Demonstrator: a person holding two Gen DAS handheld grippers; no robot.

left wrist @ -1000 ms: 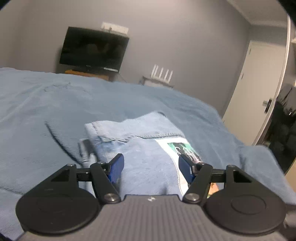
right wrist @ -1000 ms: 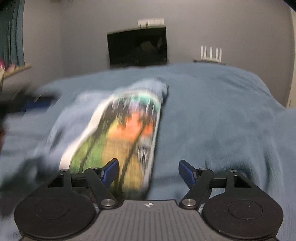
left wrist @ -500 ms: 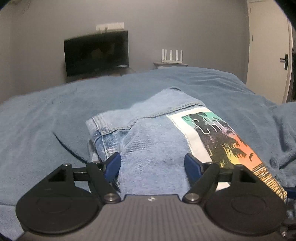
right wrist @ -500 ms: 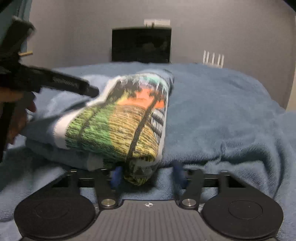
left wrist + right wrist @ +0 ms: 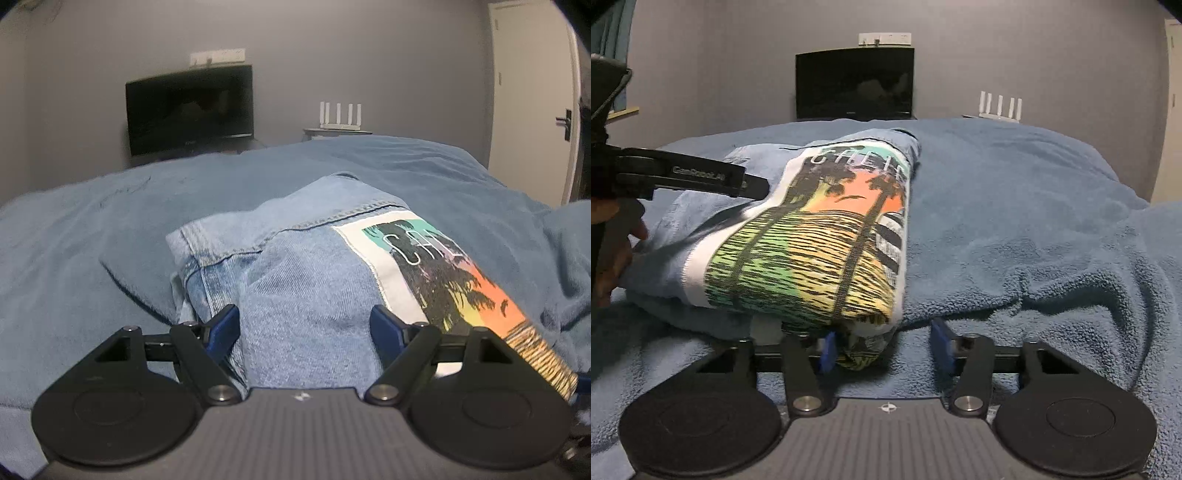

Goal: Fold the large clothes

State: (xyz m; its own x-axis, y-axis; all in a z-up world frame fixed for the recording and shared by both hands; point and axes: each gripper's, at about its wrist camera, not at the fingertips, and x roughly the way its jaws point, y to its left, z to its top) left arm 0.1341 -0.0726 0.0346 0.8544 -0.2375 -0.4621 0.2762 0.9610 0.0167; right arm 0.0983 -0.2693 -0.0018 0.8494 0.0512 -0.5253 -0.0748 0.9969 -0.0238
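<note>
Folded denim jacket [image 5: 306, 295] w/ palm-print patch rests on blue-blanketed bed [image 5: 110, 229]; left claw [image 5: 304, 326] spread wide astride its near end, right claw [image 5: 884, 349] just narrowed, one pad touching the bundle's corner, other clear, prob. to square the stack.

A home bedroom; blue-blanketed bed [image 5: 110, 240], dark television [image 5: 190, 109], white door [image 5: 528, 99].

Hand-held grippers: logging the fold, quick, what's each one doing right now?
Left hand-held gripper: open, jaws just widened, astride the folded denim jacket, not pinching.
Right hand-held gripper: open, jaws just narrowed, only the left pad touching the jacket's corner.
</note>
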